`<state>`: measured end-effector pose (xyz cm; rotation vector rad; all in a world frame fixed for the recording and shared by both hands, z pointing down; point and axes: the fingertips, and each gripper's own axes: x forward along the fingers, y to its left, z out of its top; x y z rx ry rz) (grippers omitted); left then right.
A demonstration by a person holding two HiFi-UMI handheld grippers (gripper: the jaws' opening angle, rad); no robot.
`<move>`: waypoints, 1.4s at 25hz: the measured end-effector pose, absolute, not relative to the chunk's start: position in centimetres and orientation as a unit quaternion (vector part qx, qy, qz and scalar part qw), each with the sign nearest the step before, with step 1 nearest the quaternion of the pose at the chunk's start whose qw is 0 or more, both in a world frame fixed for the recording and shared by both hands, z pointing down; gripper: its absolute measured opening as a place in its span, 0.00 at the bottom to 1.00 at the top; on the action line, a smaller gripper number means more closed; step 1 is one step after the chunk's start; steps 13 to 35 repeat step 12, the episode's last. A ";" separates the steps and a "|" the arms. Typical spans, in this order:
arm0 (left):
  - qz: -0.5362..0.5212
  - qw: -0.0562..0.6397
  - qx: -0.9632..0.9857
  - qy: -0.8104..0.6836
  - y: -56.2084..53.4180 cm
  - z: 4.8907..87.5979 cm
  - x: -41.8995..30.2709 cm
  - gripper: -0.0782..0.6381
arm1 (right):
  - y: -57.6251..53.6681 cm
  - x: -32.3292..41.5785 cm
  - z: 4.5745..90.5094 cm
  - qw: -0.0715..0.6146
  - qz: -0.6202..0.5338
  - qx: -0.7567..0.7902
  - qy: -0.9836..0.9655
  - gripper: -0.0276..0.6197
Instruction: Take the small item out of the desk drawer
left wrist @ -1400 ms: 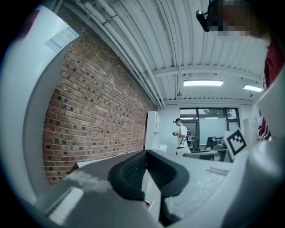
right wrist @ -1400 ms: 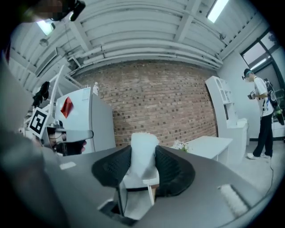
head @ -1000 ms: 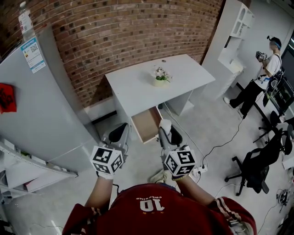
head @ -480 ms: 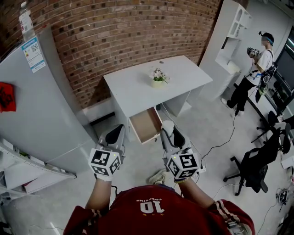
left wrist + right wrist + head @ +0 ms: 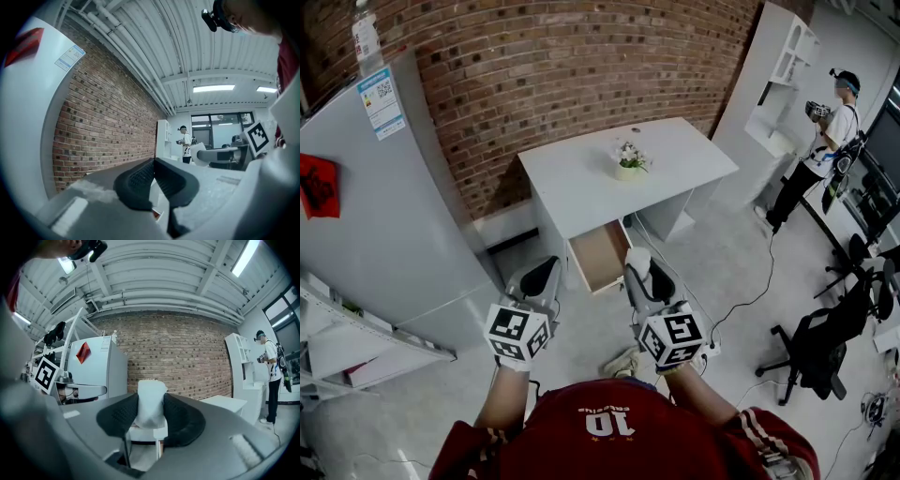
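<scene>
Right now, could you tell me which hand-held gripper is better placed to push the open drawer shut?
Probably the left hand-held gripper: its jaws are together with nothing between them, while the right hand-held gripper is clamped on the small white item. The drawer stands open before both.

Red jersey (image 5: 600,427) at 6 o'clock, white "10" print, red-white striped sleeve trim (image 5: 761,424) at 4 o'clock. Left tongs (image 5: 539,275) and right tongs (image 5: 643,269): grey moulded shells, black ribbed pads (image 5: 185,420). Each carries a white marker cube (image 5: 517,331) with black squares.
</scene>
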<state>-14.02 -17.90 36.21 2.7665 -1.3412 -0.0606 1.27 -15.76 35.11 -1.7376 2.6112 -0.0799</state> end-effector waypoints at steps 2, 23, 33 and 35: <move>-0.021 0.033 0.899 -0.435 -17.7 36.1 -14.1 0.11 | -15.6 1.0 34.9 0.002 -0.023 -0.552 0.833 0.30; -0.026 0.029 0.899 -0.435 -16.6 35.6 -14.5 0.11 | -14.8 0.3 34.2 0.004 -0.018 -0.545 0.838 0.30; -0.026 0.029 0.899 -0.435 -16.6 35.6 -14.5 0.11 | -14.8 0.3 34.2 0.004 -0.018 -0.545 0.838 0.30; -0.026 0.029 0.899 -0.435 -16.6 35.6 -14.5 0.11 | -14.8 0.3 34.2 0.004 -0.018 -0.545 0.838 0.30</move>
